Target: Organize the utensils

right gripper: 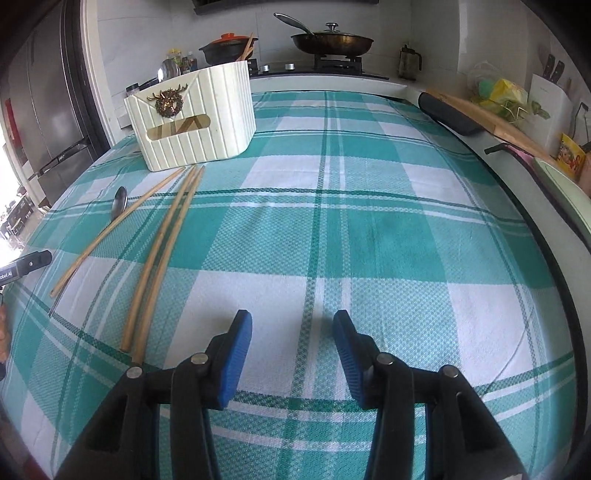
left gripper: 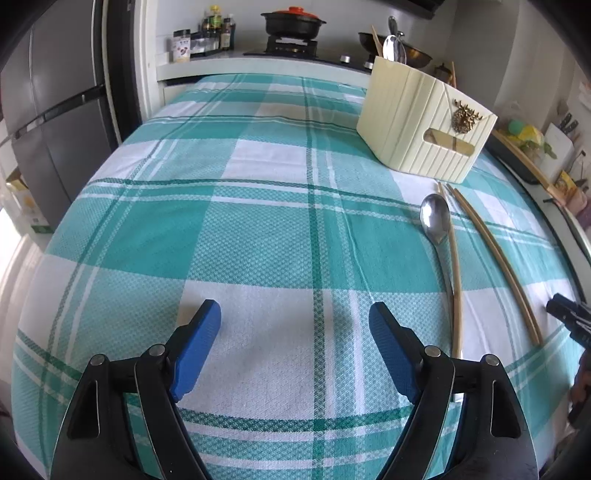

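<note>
From the left wrist camera, the left gripper with its blue-padded black fingers hovers over the teal-and-white checked tablecloth; its jaws stand wide apart with nothing between them. To its right a silver metal spoon lies on the cloth, bowl towards the far end, with one pale wooden chopstick touching along its handle; a pair of wooden chopsticks lies just beside, close together, further right. Beyond their far tips stands a cream ribbed plastic utensil holder with a gold stag-head ornament above a slot in its side; a second metal spoon and a chopstick stick up out of it. The black tip of the right gripper shows at the right edge. Behind the table, a black pot with a red lid sits on a gas hob; a grey fridge stands at the left.

From the right wrist camera, the right gripper is likewise released, jaws spread and empty, low over the cloth; the chopstick pair lies just to its left, near ends close to the left finger. The single chopstick crosses over the spoon; the holder stands near the far tips. A dark lidded frying pan rests on the hob.
</note>
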